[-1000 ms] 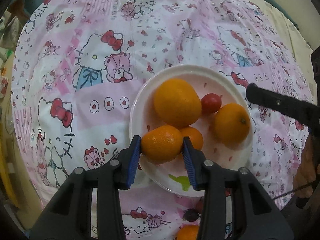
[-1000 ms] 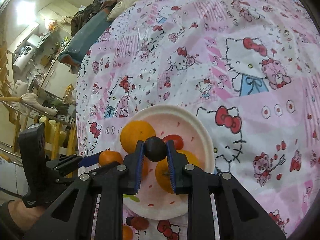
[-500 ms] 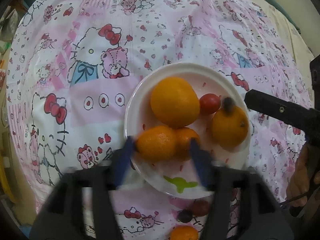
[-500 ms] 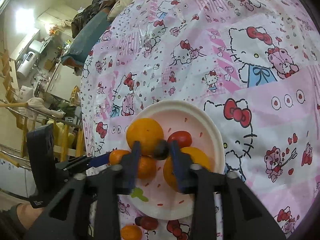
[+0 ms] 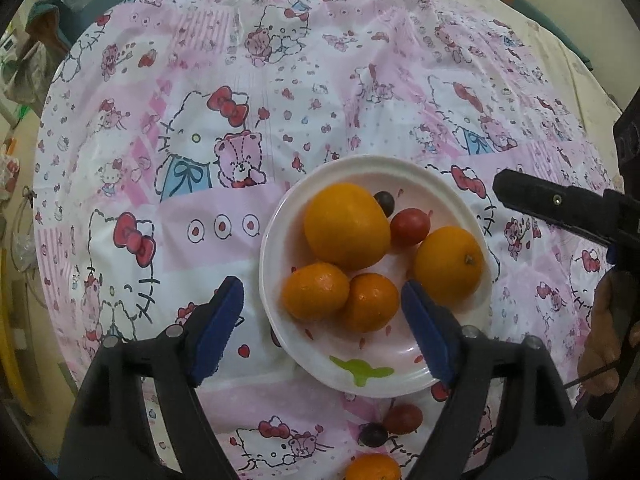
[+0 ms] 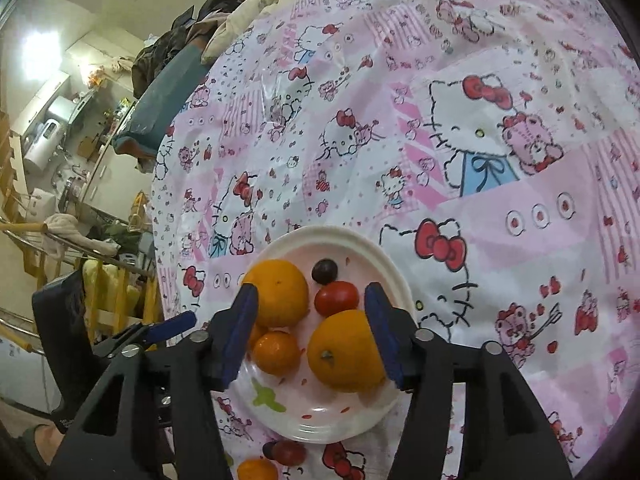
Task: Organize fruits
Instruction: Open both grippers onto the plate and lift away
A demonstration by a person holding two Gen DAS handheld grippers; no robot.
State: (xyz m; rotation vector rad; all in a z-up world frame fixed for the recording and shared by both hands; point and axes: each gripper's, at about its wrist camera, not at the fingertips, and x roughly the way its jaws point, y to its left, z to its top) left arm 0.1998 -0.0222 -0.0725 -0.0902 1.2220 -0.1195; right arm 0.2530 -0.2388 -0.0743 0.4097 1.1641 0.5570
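As seen from the left wrist: white round plastic plate with pink specks (image 5: pixel 276 248) on the pink cartoon-cat tablecloth (image 5: pixel 224 80), evidently serving as the collecting spot. Bunched on it, mostly touching one another:
- large round orange (image 5: pixel 346 226)
- smaller orange with a stem dimple (image 5: pixel 448 264)
- two small mandarins (image 5: pixel 316 291), side by side
- red cherry tomato (image 5: pixel 410 227)
- dark round grape (image 5: pixel 385 201), tucked against the large orange's far side

Probably grouped this way so the raised rim stops round fruit from rolling off.

Left gripper (image 5: pixel 319 286) spread wide, blue pads flanking the two small mandarins without touching either, holding nothing. Reads as a hover above the plate's near half, not a grasp.

On the cloth just beyond the near rim: second red tomato (image 5: pixel 402 418), second dark grape (image 5: pixel 373 435) just beside it, and a loose mandarin (image 5: pixel 372 468) cut by the frame edge. Likely the remaining pickups.

Right gripper entering from the right edge, only one black finger showing; opening not readable from here.

As seen from the right wrist: same plate (image 6: pixel 328 233), same pile. Right gripper (image 6: pixel 311 291) also wide apart and empty, one pad in front of the large round orange (image 6: pixel 276 294), the other in front of the smaller orange (image 6: pixel 344 350); contact with either not certain. Cherry tomato (image 6: pixel 337 299) and grape (image 6: pixel 325 271) visible in the gap between the pads, resting on the plate.

Left gripper's blue tip low at the left, beside the plate. Loose tomato (image 6: pixel 286 452) and loose mandarin (image 6: pixel 258 470) below the rim, on the cloth.
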